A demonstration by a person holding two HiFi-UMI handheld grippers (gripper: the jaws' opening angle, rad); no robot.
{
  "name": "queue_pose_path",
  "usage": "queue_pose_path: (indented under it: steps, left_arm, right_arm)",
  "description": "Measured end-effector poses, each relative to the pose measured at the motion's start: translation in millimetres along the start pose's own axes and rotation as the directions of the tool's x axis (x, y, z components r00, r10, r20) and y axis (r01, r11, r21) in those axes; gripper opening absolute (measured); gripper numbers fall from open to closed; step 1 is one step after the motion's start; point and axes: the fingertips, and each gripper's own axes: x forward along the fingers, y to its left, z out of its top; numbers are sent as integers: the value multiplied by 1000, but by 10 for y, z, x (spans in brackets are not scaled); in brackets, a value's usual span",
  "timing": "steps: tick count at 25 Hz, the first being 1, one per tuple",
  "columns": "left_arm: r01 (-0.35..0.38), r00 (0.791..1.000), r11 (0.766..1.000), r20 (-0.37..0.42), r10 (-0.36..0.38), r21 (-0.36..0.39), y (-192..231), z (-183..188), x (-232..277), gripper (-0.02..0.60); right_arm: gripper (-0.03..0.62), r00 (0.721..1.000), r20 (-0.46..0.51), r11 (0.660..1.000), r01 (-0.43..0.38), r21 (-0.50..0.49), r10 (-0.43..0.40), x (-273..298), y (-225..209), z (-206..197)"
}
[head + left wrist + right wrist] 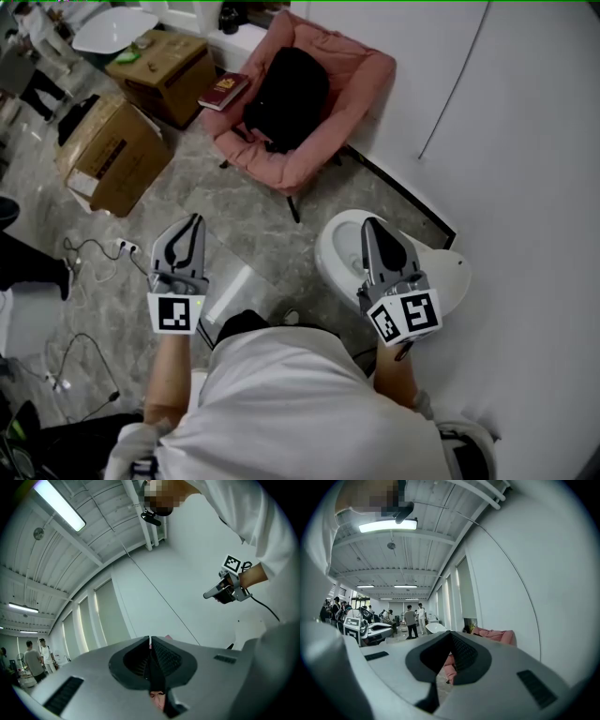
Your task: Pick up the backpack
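A black backpack [286, 94] lies in the seat of a pink padded chair [352, 89] across the floor from me, well beyond both grippers. My left gripper [194, 218] is held level in front of the person's body, jaws shut with nothing between them. My right gripper [367, 223] is level beside it, shut and empty too. In the left gripper view the shut jaws [150, 640] face a white wall, and the right gripper [220, 591] shows at the upper right. In the right gripper view the shut jaws [450, 633] point toward the pink chair [499, 635].
A red book [223, 91] rests on the chair's left arm. Two cardboard boxes [112, 155] [164, 67] stand left of the chair. A white round stool [441, 281] sits under the right gripper by the white wall [525, 122]. Cables and a power strip [122, 247] lie at the left. People stand far off [411, 620].
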Motion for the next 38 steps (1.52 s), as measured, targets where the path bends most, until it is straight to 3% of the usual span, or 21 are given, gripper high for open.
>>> queue_pose_path:
  steps: [9,12,15,17,23,28,31,38]
  left_arm:
    - [23,999,999,-31,-24,-26,53,-253,306,29]
    - [82,995,995,-60,-79,48,127,-495,574,29]
    - [66,996,995,-47,-69,-73,360,-784,911,29]
    - [69,997,992,-38,-74,-110,585,-955,1167,30]
    - [103,995,985,19,-101,-137,1366,-1135,1907,31]
    - [137,990,974,2,-139,-178,1823,-1404,2246,29]
    - [170,985,973,3,-172,-158,1950,-1515,2432,31]
    - [221,975,956,12,-223,-195,2001,-1553,2820,31]
  right_arm:
    - [21,999,-32,999,7,47,-5,263,-180,-218]
    - [21,998,-68,998,20,53,-16,566,-242,-344]
    - [21,994,-101,999,31,41,-27,1017,-267,-426]
    - [21,993,-113,999,33,39,-29,1381,-266,-406]
    - [21,992,-126,1000,9,6,-8,2568,-185,-87]
    - [21,991,-136,1000,16,6,-15,3248,-49,-2]
    - [21,990,-140,999,33,12,-31,3511,-61,-23]
    - [21,988,-134,996,81,26,-77,3802,-265,12]
